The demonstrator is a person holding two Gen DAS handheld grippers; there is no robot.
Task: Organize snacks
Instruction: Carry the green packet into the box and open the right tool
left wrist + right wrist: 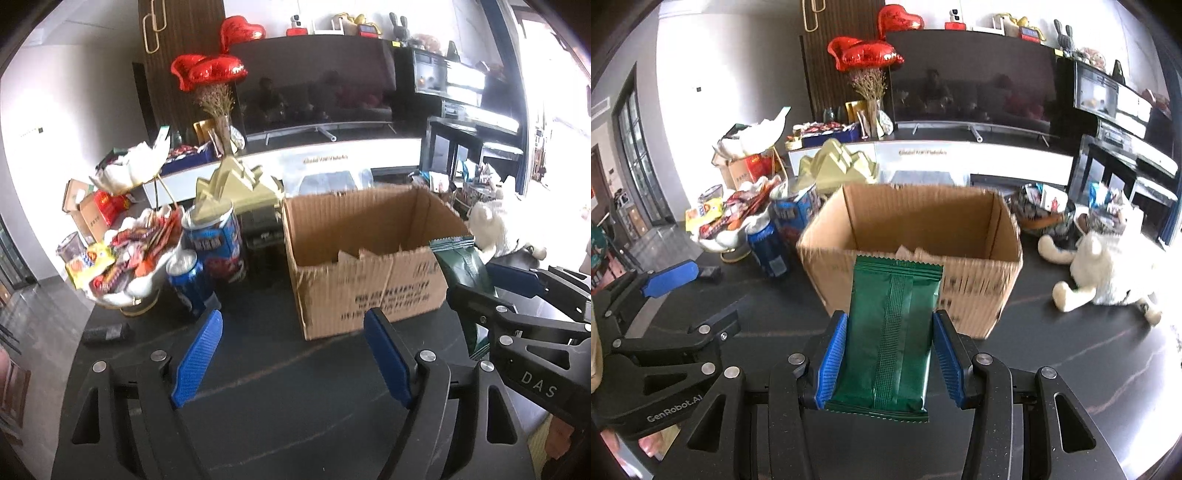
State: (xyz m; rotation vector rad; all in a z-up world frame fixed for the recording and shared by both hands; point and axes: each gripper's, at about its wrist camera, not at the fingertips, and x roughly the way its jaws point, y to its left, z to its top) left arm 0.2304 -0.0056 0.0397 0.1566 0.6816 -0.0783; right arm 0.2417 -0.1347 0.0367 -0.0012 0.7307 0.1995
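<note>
Dark table [1071, 350] with an open cardboard box [912, 221] in the middle, white plush toy [1108, 266] off to its right. Snack dish [125, 258] and blue cans [188, 280] on its left. Right gripper [890, 354] clamped on a green snack packet [894, 332] just short of the box. Left gripper [291, 354] spread wide, holding nothing

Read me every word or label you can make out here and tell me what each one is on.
"DAS": on the right claw body, partly cut off.
"GenRobot.AI": on the left claw body.
Cardboard box front print: blurred, unreadable.
TV stand lettering: too blurred.
Blue cans and snack wrappers: too small.
</note>
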